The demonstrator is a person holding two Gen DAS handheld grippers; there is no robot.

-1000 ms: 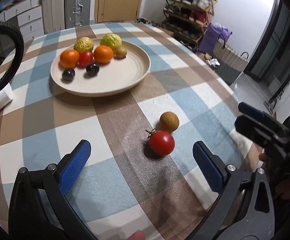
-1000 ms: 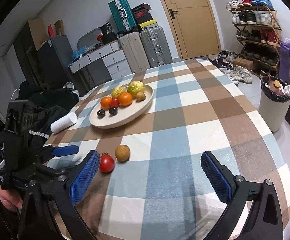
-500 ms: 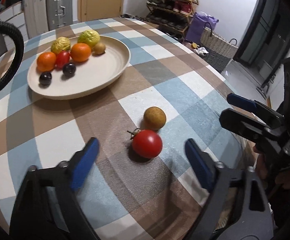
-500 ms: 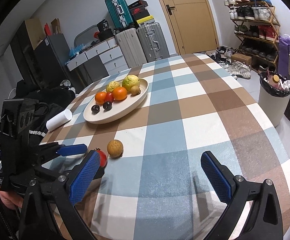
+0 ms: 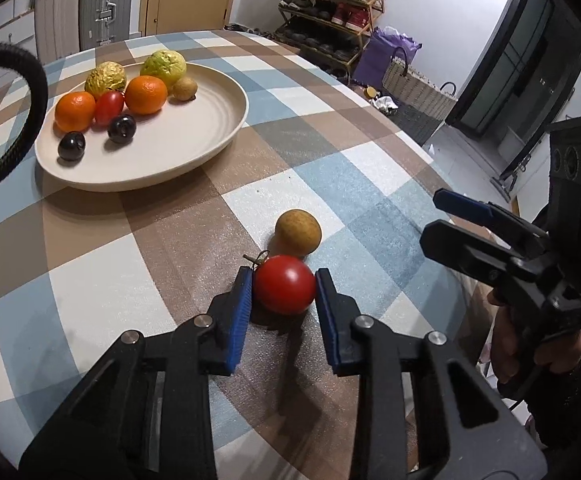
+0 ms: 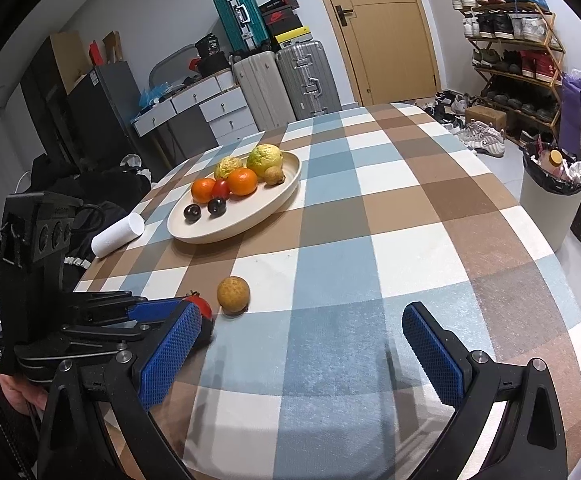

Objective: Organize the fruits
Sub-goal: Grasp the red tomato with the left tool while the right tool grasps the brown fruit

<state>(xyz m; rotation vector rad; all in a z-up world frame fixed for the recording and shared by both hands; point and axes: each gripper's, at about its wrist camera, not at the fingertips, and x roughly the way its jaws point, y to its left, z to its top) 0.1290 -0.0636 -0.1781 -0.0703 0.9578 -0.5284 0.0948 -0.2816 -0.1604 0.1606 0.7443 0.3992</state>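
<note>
Left claw (image 5: 284,292) clamps the red tomato (image 5: 285,285) on the counter (image 5: 370,168), pads on its flanks; plate (image 5: 194,156) lies ahead-left, well apart (brown fruit (image 5: 298,233) just behind). Right claw (image 6: 298,354) wide, empty.

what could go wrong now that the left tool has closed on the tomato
1. The left tool has its blue pads pressed on both sides of the red tomato; squeezing harder could bruise or split it.
2. The brown round fruit sits right behind the tomato, seemingly touching it, so lifting or pushing forward may knock it rolling toward the table edge.
3. The plate already holds fruit bunched at its far side; dropping the tomato there could scatter them.
</note>
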